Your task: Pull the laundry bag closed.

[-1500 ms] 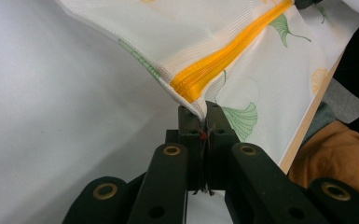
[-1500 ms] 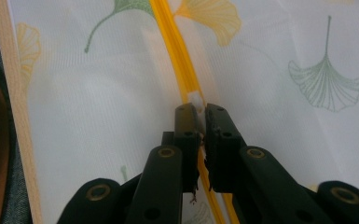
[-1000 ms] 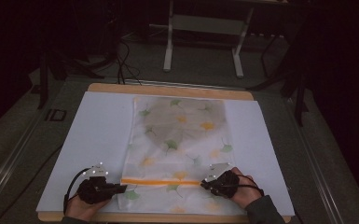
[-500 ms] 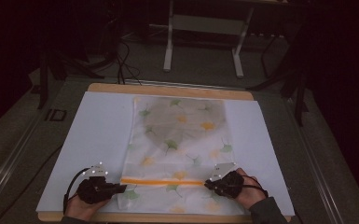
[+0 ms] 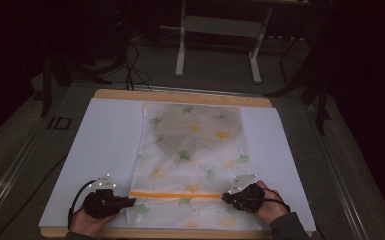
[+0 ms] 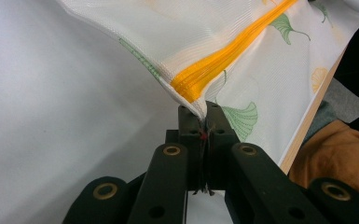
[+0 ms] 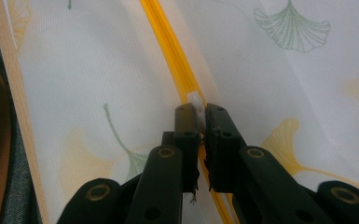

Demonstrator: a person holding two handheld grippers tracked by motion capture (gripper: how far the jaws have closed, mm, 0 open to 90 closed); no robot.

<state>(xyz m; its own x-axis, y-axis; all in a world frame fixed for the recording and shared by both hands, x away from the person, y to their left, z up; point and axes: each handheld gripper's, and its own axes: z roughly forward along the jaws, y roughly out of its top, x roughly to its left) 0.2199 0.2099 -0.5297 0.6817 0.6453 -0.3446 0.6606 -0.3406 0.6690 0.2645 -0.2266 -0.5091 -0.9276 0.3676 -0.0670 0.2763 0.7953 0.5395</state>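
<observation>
A white mesh bag printed with ginkgo leaves lies flat on the table, its orange zipper running across near the front. My left gripper is shut on the bag's left edge at the zipper's end and lifts that corner a little. My right gripper sits at the zipper's right end, jaws closed on the small white zipper pull. In the right gripper view the orange zipper runs away from the jaws.
The bag rests on a white sheet over a wooden board. A metal stand and cables are on the dark floor behind the table. An orange garment shows past the front edge.
My right gripper has shifted slightly to the right along the zipper line. The left gripper holds its place.
</observation>
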